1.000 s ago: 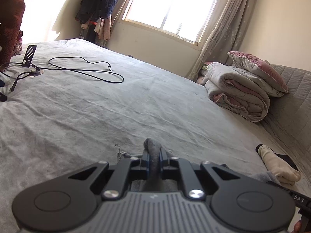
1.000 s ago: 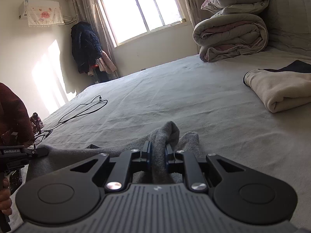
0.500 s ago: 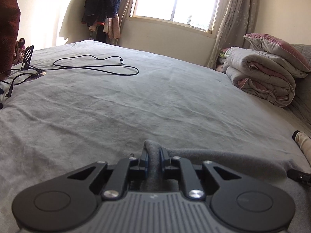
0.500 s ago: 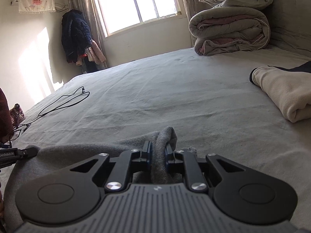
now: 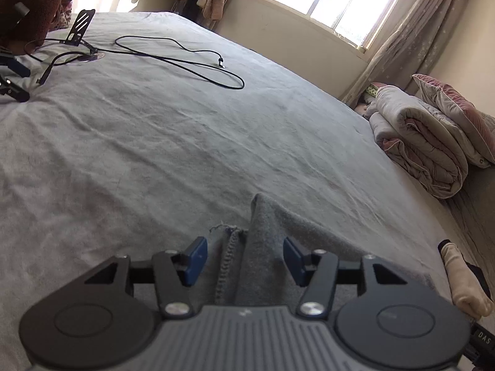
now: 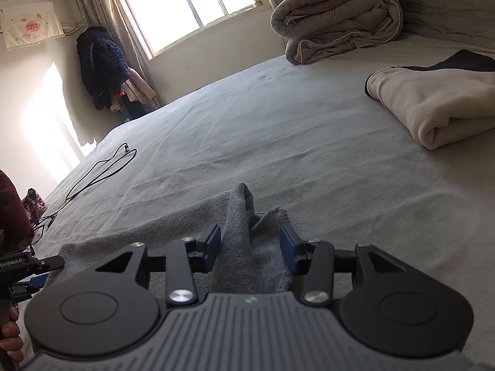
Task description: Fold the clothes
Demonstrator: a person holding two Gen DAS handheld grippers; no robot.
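In the left wrist view, the left gripper is seen with its jaws just opened. A pinched ridge of the grey garment stands between the blue pads but is not pressed by them; nothing is held. The garment lies on the bed, and its far edge runs away to the right, towards the cream fold.

In the right wrist view, the right gripper is likewise seen just opened, a peak of the garment standing free between its jaws. The long axis is judged to run crosswise, from this corner towards the other gripper at the left edge.

If either gripper is withdrawn carelessly, a corner could be snagged by a pad and the laid edge dragged askew.
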